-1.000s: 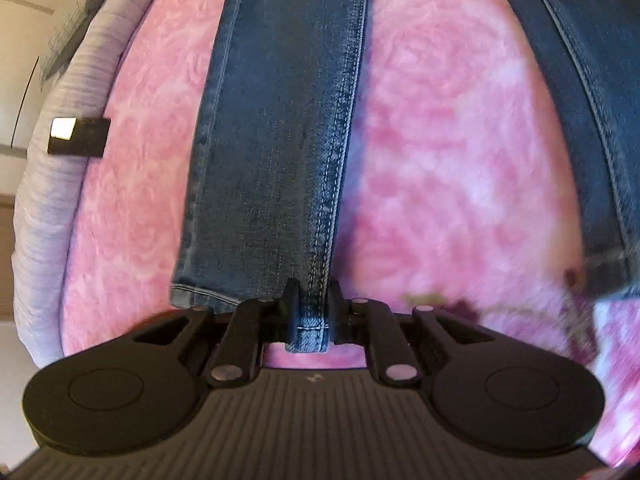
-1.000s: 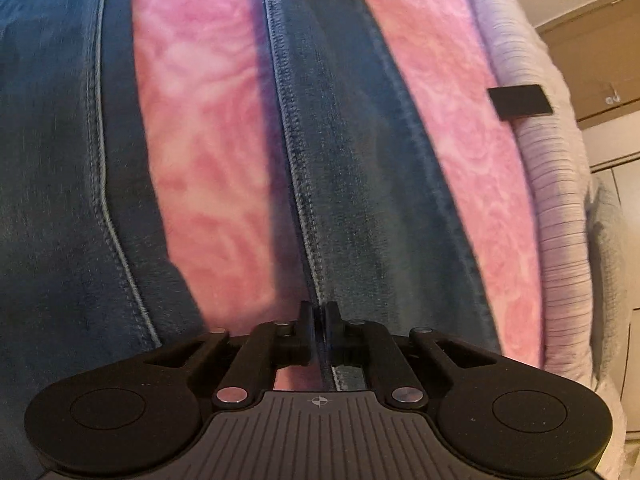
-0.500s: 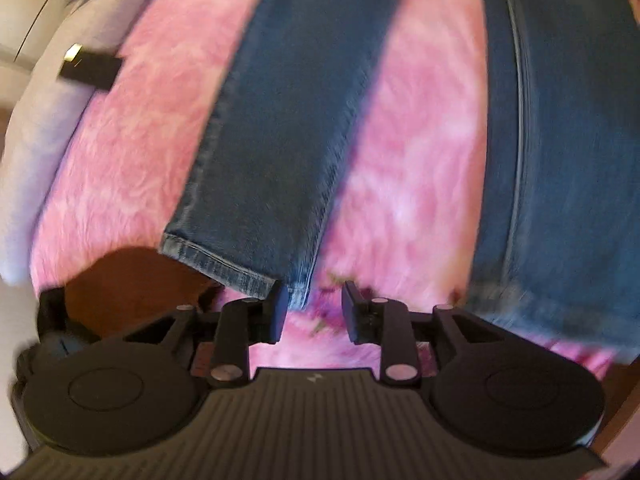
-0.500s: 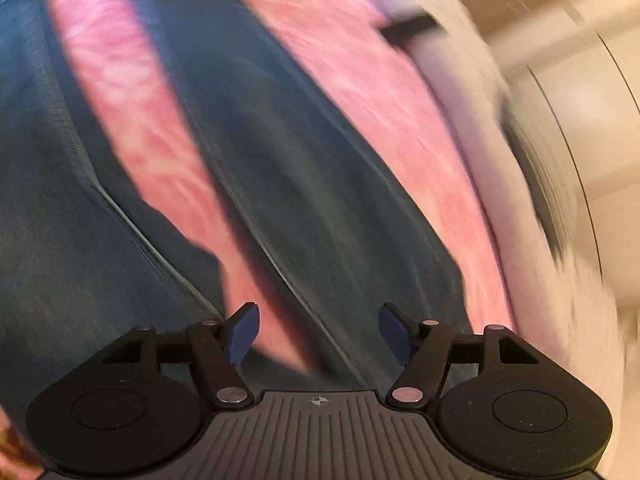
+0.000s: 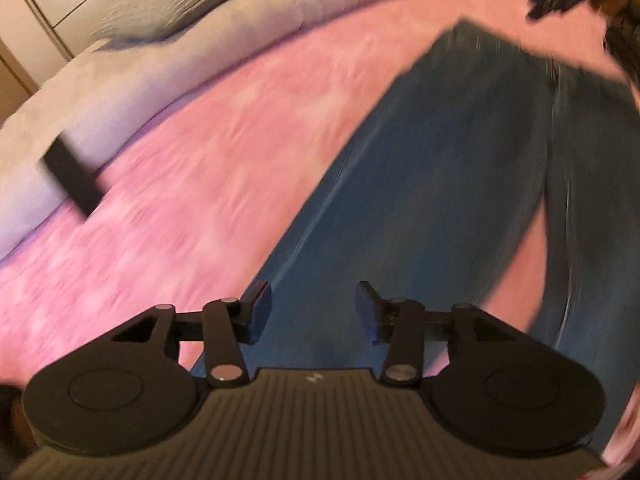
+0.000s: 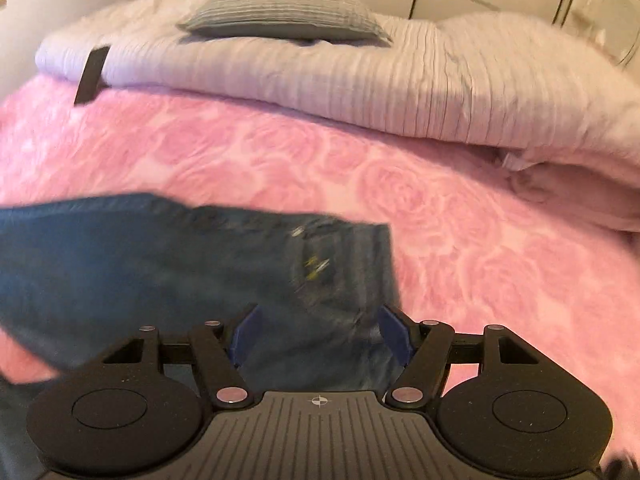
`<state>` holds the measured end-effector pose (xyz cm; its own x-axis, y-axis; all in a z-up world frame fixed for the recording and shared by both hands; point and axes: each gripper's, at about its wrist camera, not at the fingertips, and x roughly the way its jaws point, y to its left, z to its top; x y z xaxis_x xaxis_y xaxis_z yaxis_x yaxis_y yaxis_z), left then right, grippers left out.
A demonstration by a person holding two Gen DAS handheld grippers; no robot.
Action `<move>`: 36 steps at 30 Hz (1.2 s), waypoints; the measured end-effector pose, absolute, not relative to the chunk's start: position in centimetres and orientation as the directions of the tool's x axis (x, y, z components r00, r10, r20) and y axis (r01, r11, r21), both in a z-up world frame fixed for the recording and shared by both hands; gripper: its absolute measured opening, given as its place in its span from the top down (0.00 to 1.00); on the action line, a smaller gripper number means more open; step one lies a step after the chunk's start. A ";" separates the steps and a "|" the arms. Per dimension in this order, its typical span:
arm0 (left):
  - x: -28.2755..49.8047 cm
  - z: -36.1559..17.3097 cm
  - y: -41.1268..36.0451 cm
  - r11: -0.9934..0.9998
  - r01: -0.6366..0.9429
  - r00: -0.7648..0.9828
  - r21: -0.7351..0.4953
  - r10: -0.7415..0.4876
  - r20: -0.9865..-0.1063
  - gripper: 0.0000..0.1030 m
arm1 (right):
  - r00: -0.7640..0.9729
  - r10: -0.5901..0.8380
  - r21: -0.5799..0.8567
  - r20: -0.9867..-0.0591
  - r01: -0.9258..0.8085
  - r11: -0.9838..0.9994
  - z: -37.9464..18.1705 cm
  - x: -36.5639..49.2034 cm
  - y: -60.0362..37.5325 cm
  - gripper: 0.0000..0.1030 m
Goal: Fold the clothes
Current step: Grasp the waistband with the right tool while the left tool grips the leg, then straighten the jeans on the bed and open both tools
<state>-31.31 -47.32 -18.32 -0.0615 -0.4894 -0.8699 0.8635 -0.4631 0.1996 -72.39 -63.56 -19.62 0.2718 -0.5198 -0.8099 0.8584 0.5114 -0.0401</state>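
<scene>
1. Blue jeans (image 5: 420, 200) lie flat on the pink blanket (image 5: 180, 208) on the bed.
2. The left gripper (image 5: 310, 312) has its fingers spread apart over the jeans, holding nothing.
3. The right gripper (image 6: 320, 334) has its fingers spread apart too, holding nothing.
4. A grey pillow (image 6: 280, 12) sits far back.

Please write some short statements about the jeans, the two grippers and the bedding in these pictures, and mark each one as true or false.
1. The left gripper is open, with nothing between its fingers. True.
2. The right gripper is clamped on the jeans. False: its jaws stand apart, above the denim.
3. The jeans lie on a pink blanket with a rose pattern. True.
4. A green pillow lies on the pink blanket. False: a grey striped pillow rests on the pale ribbed bedding behind it.
5. A small black tag shows at the pale bedding's edge. True.
</scene>
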 end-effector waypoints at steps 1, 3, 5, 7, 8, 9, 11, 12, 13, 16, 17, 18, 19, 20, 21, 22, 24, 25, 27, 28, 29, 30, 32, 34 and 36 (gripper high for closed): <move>-33.1 -18.8 -49.1 -0.472 0.863 -0.083 0.180 -0.484 -0.871 0.59 | 0.295 -0.505 -0.018 -0.811 0.850 0.527 -19.8 -73.2 -65.3 0.35; -36.1 -20.1 -52.7 -0.500 0.851 -0.110 0.162 -0.472 -0.874 0.59 | 0.334 -0.468 0.013 -0.818 0.824 0.566 -20.7 -74.5 -68.0 0.35; -38.5 -21.6 -55.8 -0.518 0.844 -0.133 0.139 -0.454 -0.881 0.59 | 0.366 -0.428 0.043 -0.826 0.799 0.599 -21.9 -75.5 -70.7 0.35; -40.2 -23.2 -58.9 -0.516 0.851 -0.165 0.095 -0.435 -0.885 0.59 | 0.376 -0.397 0.061 -0.838 0.786 0.616 -23.4 -75.8 -73.0 0.35; -40.5 -23.9 -60.1 -0.515 0.855 -0.186 0.064 -0.418 -0.889 0.59 | 0.378 -0.383 0.070 -0.843 0.782 0.619 -24.1 -75.9 -73.8 0.35; -41.0 -24.6 -61.3 -0.518 0.855 -0.208 0.030 -0.395 -0.895 0.59 | 0.393 -0.366 0.098 -0.844 0.782 0.615 -24.8 -76.2 -74.6 0.35; -41.4 -25.8 -63.0 -0.533 0.846 -0.227 -0.004 -0.353 -0.908 0.56 | 0.419 -0.337 0.144 -0.843 0.779 0.610 -25.8 -76.6 -76.1 0.35; -41.7 -26.5 -63.8 -0.545 0.839 -0.224 -0.003 -0.340 -0.913 0.54 | 0.425 -0.328 0.153 -0.844 0.776 0.612 -26.3 -76.7 -76.7 0.35; -41.9 -27.1 -64.5 -0.554 0.832 -0.218 0.002 -0.330 -0.918 0.50 | 0.431 -0.319 0.162 -0.844 0.772 0.615 -26.9 -76.9 -77.4 0.35; -42.3 -28.6 -65.4 -0.581 0.813 -0.230 -0.035 -0.266 -0.936 0.50 | 0.461 -0.283 0.203 -0.841 0.755 0.624 -28.0 -77.0 -78.5 0.35; -42.4 -29.0 -65.5 -0.595 0.802 -0.234 -0.043 -0.247 -0.940 0.50 | 0.471 -0.274 0.217 -0.838 0.750 0.625 -28.3 -77.0 -78.8 0.35; -42.4 -29.4 -65.6 -0.608 0.792 -0.238 -0.051 -0.230 -0.944 0.50 | 0.480 -0.267 0.228 -0.836 0.746 0.626 -28.5 -77.2 -78.9 0.36; -42.5 -29.6 -65.7 -0.617 0.785 -0.243 -0.057 -0.222 -0.944 0.50 | 0.488 -0.262 0.237 -0.833 0.741 0.628 -28.7 -77.3 -79.1 0.36; -42.4 -29.8 -65.8 -0.621 0.781 -0.249 -0.063 -0.218 -0.944 0.50 | 0.495 -0.256 0.246 -0.830 0.737 0.630 -28.9 -77.4 -79.3 0.36; -42.3 -29.8 -65.9 -0.624 0.778 -0.256 -0.071 -0.212 -0.943 0.50 | 0.503 -0.250 0.254 -0.827 0.732 0.632 -29.1 -77.6 -79.4 0.36; -42.2 -29.8 -66.0 -0.627 0.775 -0.263 -0.078 -0.209 -0.942 0.52 | 0.511 -0.244 0.263 -0.825 0.728 0.633 -29.3 -77.7 -79.6 0.36; -42.1 -29.8 -66.0 -0.635 0.768 -0.272 -0.084 -0.204 -0.940 0.57 | 0.518 -0.239 0.273 -0.822 0.725 0.632 -29.3 -77.8 -79.7 0.47; -42.1 -29.7 -65.9 -0.641 0.763 -0.272 -0.081 -0.205 -0.940 0.63 | 0.523 -0.230 0.274 -0.821 0.714 0.644 -29.3 -77.7 -79.6 0.59; -42.1 -29.4 -65.7 -0.647 0.758 -0.272 -0.081 -0.201 -0.941 0.70 | 0.520 -0.221 0.271 -0.825 0.707 0.653 -29.1 -77.3 -79.5 0.63; -42.3 -29.2 -65.5 -0.654 0.754 -0.265 -0.070 -0.204 -0.943 0.73 | 0.522 -0.209 0.281 -0.827 0.706 0.650 -29.1 -77.2 -79.6 0.71; -42.5 -29.1 -65.3 -0.660 0.749 -0.256 -0.058 -0.208 -0.944 0.80 | 0.524 -0.195 0.294 -0.829 0.705 0.646 -29.0 -77.1 -79.7 0.72; -42.6 -28.8 -65.1 -0.667 0.744 -0.246 -0.039 -0.219 -0.944 0.82 | 0.523 -0.192 0.299 -0.830 0.708 0.640 -28.9 -77.1 -79.8 0.76; -42.8 -28.0 -65.0 -0.664 0.748 -0.232 -0.006 -0.253 -0.939 0.85 | 0.519 -0.231 0.274 -0.823 0.718 0.639 -27.8 -77.2 -79.5 0.79; -42.7 -26.8 -65.3 -0.651 0.758 -0.225 0.030 -0.305 -0.925 0.85 | 0.517 -0.285 0.242 -0.807 0.730 0.639 -26.4 -77.5 -79.2 0.81; -42.7 -26.2 -66.3 -0.631 0.774 -0.225 0.057 -0.357 -0.907 0.85 | 0.521 -0.345 0.224 -0.781 0.750 0.622 -25.0 -78.3 -79.4 0.81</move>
<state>-42.66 -66.32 -26.19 -0.2246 -0.3575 -0.9065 0.7738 -0.6309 0.0570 -78.31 -79.40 -25.05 0.5205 -0.3454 -0.7809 0.7498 0.6224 0.2245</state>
